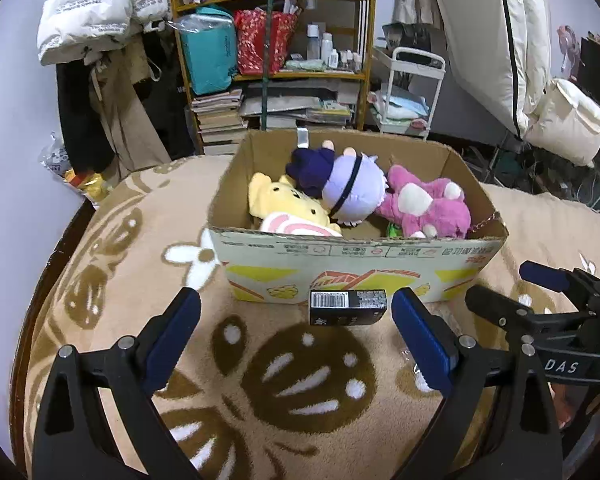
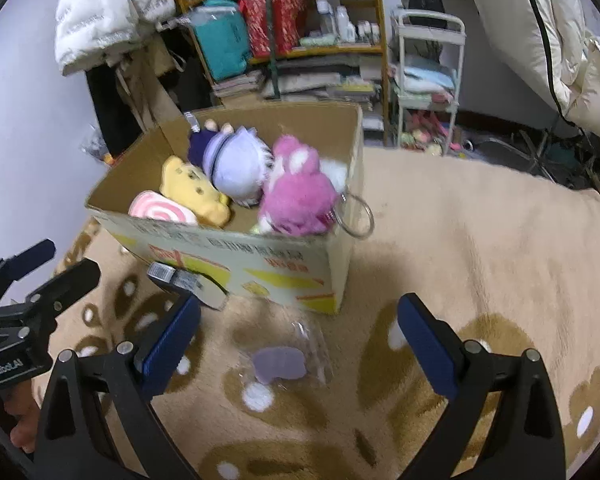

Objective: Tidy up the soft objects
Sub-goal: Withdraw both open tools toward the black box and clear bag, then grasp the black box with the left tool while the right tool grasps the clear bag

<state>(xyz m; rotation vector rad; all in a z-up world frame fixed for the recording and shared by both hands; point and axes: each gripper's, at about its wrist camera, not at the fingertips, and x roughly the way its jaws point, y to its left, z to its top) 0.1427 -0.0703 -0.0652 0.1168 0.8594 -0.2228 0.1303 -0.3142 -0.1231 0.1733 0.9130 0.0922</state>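
Blanket: tan, brown and white flower pattern
Box: brown cardboard, yellow and red print
Bear: yellow
Doll: lilac hair, dark purple outfit
Plush: pink, cream patches
Small carton: black, white barcode

Patterned blanket: cardboard box, black carton.
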